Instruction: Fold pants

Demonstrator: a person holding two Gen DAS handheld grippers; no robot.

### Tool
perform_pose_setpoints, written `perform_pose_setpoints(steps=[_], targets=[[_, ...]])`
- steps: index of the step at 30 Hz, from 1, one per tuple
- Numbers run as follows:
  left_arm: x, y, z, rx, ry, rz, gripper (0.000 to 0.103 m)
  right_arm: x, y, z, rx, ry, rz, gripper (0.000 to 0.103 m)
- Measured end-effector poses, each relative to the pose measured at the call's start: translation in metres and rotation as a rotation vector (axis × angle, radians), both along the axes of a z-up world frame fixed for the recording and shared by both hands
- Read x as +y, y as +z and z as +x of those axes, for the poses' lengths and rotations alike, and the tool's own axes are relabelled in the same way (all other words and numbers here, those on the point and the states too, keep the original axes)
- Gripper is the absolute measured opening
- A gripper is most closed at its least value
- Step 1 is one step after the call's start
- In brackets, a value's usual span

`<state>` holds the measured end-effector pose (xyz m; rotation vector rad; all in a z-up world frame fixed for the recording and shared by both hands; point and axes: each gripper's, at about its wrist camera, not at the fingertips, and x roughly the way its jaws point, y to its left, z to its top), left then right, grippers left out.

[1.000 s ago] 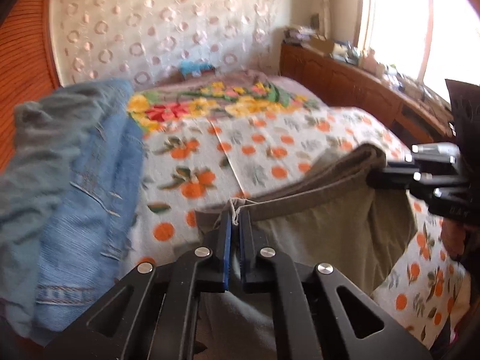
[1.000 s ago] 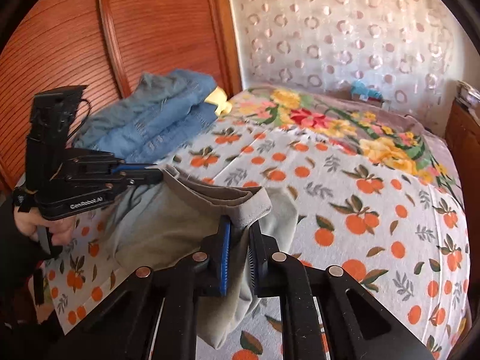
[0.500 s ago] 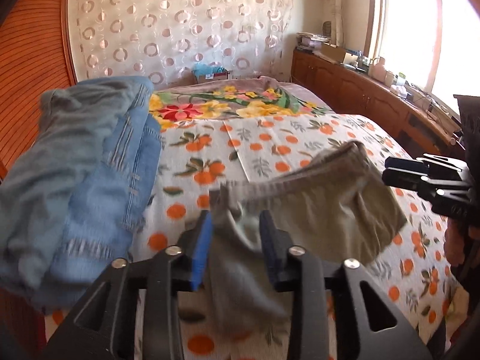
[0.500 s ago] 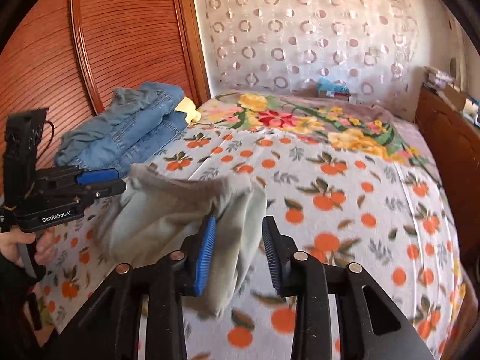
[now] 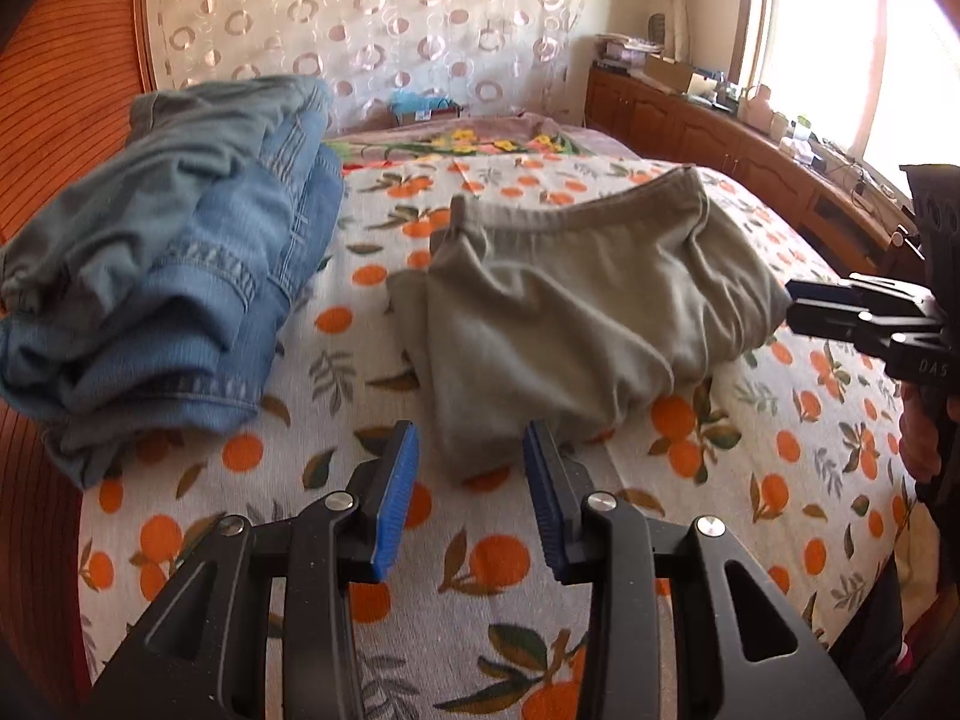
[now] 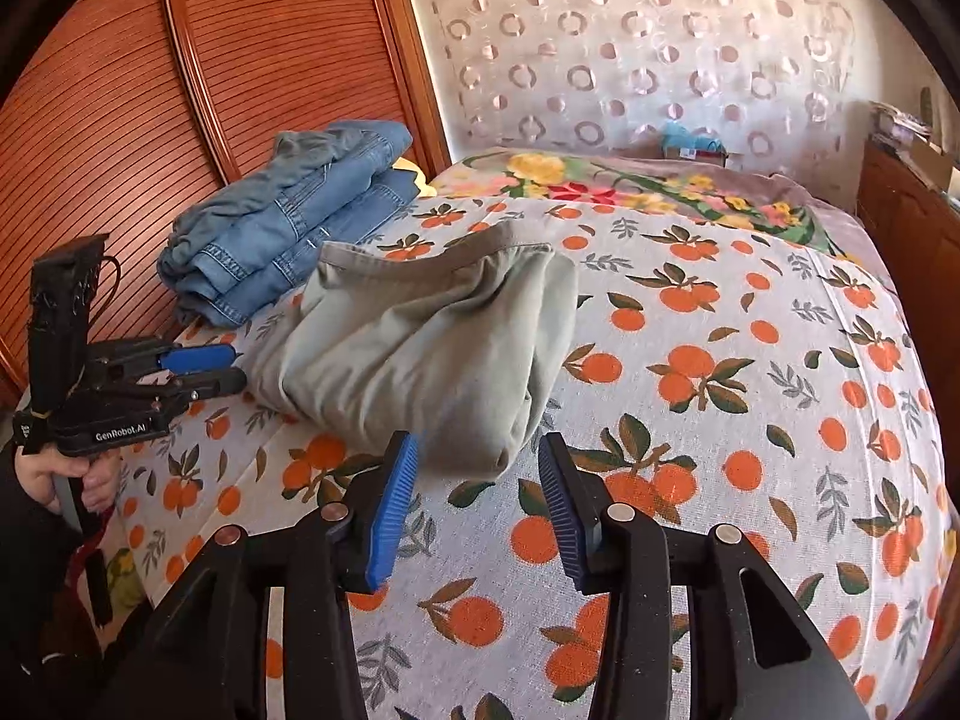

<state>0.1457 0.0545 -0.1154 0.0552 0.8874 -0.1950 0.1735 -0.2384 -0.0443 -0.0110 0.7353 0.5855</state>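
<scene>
With both the left gripper [image 5: 471,495] and right gripper [image 6: 477,501] spread and empty, square the olive pants [image 5: 576,306] lying beside the jeans [image 5: 162,264] near the bed [image 6: 750,420]'s left edge.

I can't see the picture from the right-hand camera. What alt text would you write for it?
A pair of olive-green pants lies folded on a bedspread printed with oranges, just beyond the open blue-padded right gripper. To the left, a hand holds the left gripper, also open, near the pants. A stack of folded jeans sits behind, by a wooden slatted wall.
</scene>
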Motion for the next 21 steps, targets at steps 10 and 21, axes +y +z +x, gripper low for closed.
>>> perform_pose_setpoints(steps=[10, 21], targets=[[-0.008, -0.012, 0.012, 0.025, -0.025, 0.020, 0.037, 0.016, -0.011, 0.010, 0.026, 0.043, -0.046, 0.045], [-0.010, -0.010, 0.010, -0.002, -0.035, 0.020, 0.008, 0.013, -0.009, 0.010, -0.015, 0.035, -0.043, 0.005]])
